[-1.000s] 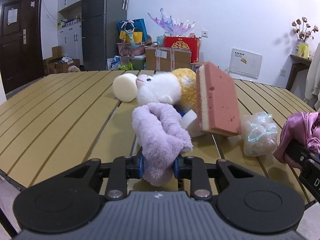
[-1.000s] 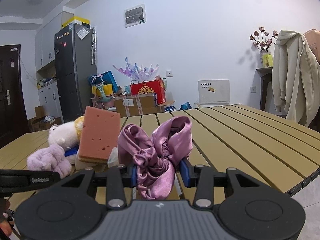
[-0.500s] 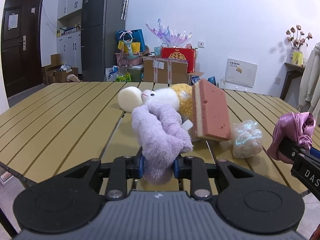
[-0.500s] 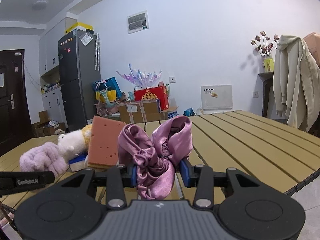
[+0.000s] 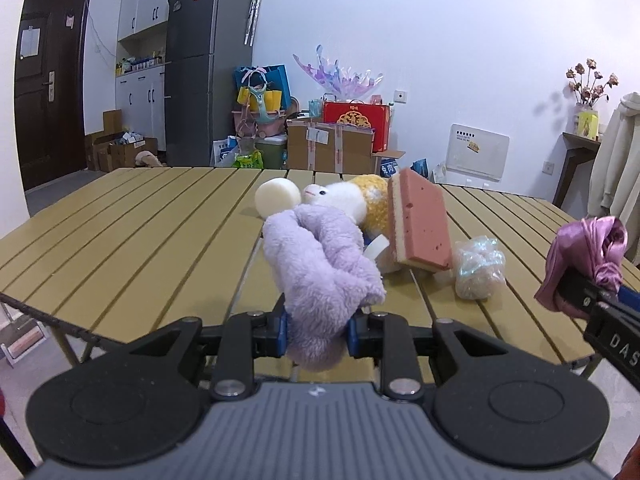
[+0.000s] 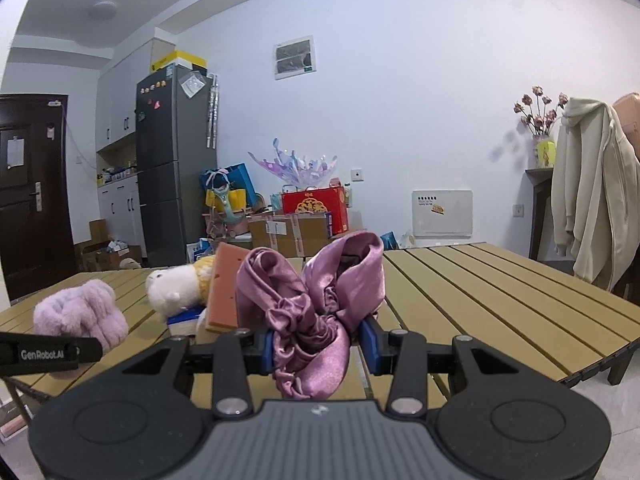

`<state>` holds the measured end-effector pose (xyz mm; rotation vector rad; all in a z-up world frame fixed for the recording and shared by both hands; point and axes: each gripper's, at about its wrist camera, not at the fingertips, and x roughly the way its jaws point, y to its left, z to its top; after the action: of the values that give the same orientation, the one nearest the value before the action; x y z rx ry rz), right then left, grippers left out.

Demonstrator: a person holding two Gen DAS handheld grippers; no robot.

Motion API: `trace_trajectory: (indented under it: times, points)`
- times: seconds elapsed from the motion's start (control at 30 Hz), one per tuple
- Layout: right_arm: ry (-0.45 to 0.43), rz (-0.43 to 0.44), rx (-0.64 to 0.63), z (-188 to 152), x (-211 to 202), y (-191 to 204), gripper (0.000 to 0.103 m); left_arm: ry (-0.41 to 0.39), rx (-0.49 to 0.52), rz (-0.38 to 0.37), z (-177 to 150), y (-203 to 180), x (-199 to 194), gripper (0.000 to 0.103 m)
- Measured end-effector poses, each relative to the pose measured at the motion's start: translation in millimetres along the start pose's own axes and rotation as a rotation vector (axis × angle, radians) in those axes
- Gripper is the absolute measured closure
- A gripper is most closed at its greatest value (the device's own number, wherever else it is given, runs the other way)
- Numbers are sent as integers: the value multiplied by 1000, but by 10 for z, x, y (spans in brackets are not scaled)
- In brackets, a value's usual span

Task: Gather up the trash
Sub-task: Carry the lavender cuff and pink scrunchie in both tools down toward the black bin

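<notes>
My left gripper (image 5: 316,330) is shut on a fluffy lilac scrunchie (image 5: 320,268) and holds it above the near edge of the slatted table (image 5: 132,232). The lilac scrunchie also shows at the left of the right wrist view (image 6: 80,318). My right gripper (image 6: 316,346) is shut on a pink satin scrunchie (image 6: 312,300), held above the table's near edge. The satin scrunchie also shows at the right of the left wrist view (image 5: 588,256).
On the table lie a pink sponge (image 5: 420,224), a white plush toy (image 5: 340,200), a cream foam roll (image 5: 277,201), a crumpled clear wrapper (image 5: 478,266) and a small white piece (image 5: 376,246). Boxes, a fridge (image 5: 204,68) and a hanging coat (image 6: 592,204) stand beyond.
Both grippers have risen and drawn back from the pile with their scrunchies still held. The items on the table have not moved.
</notes>
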<state>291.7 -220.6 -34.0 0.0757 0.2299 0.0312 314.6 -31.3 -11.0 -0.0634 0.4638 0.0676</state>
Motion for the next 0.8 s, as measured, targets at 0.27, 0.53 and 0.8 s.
trace_trajectory:
  times: [0.27,0.53,0.8]
  points:
    - [-2,13,-44,-32,-390,10,63,1,23,5,-88,120,-347,77]
    - [43,25,-72,-151,-750,20,63,20,39,-13,-211,187,-686,77]
    - [119,37,-95,-361,-1079,49,63,68,52,-17,-385,290,-936,77]
